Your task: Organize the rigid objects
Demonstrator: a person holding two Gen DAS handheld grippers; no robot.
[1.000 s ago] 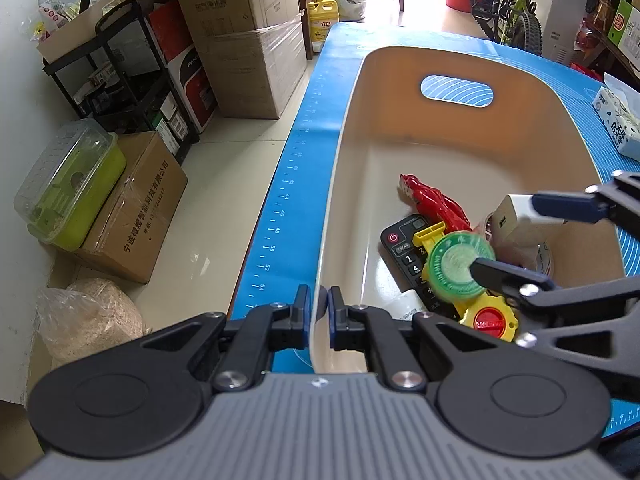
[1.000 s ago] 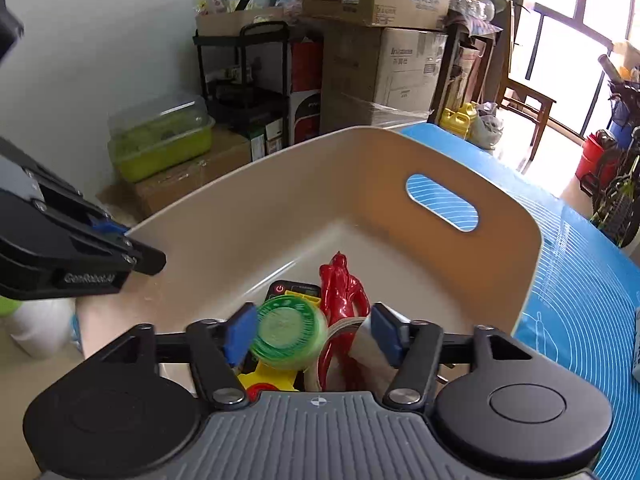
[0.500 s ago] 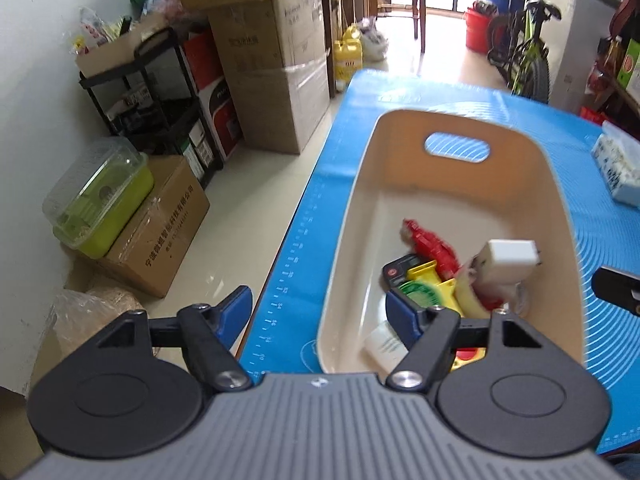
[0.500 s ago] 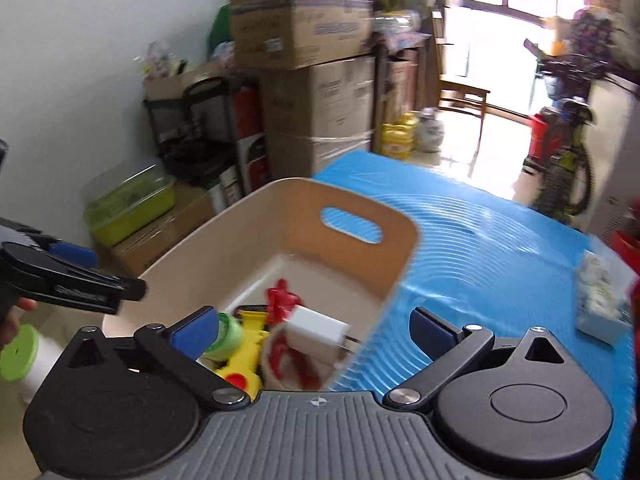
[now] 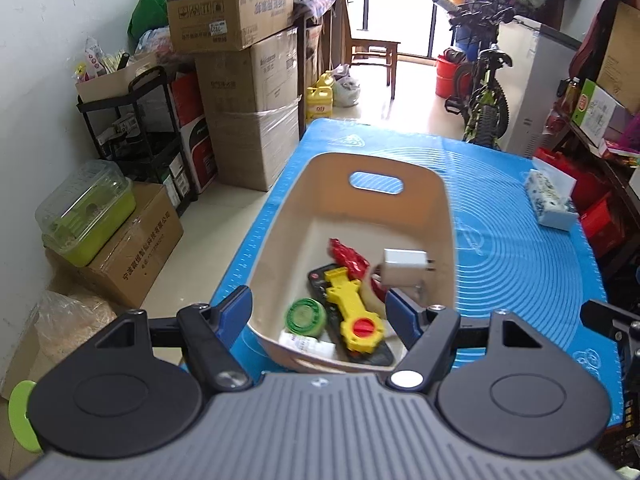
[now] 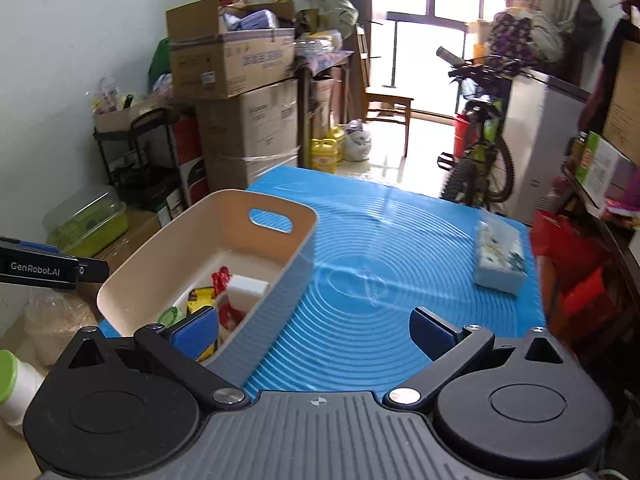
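Observation:
A beige bin [image 5: 446, 224] [image 6: 280, 276] stands on the blue mat at its left edge. Inside lie a green round lid [image 5: 306, 317], a yellow toy wrench with a red knob [image 5: 352, 308], a black remote [image 5: 320, 278], a red figure [image 5: 348, 256] and a white charger [image 5: 404, 268] [image 6: 246, 290]. My left gripper [image 5: 320, 314] is open and empty, held above the bin's near end. My right gripper [image 6: 316, 330] is open and empty, above the bin's right wall and the mat.
A tissue pack [image 5: 550, 202] [image 6: 500, 258] lies on the blue mat [image 6: 380, 280] at the right. Boxes [image 5: 248, 100], a black shelf and a green container [image 5: 86, 216] stand on the floor left of the table. A bicycle [image 6: 480, 152] stands behind it.
The left gripper opened from shut and both grippers pulled back and up from the bin. The right gripper opened wider and let go of the green lid, which now lies in the bin.

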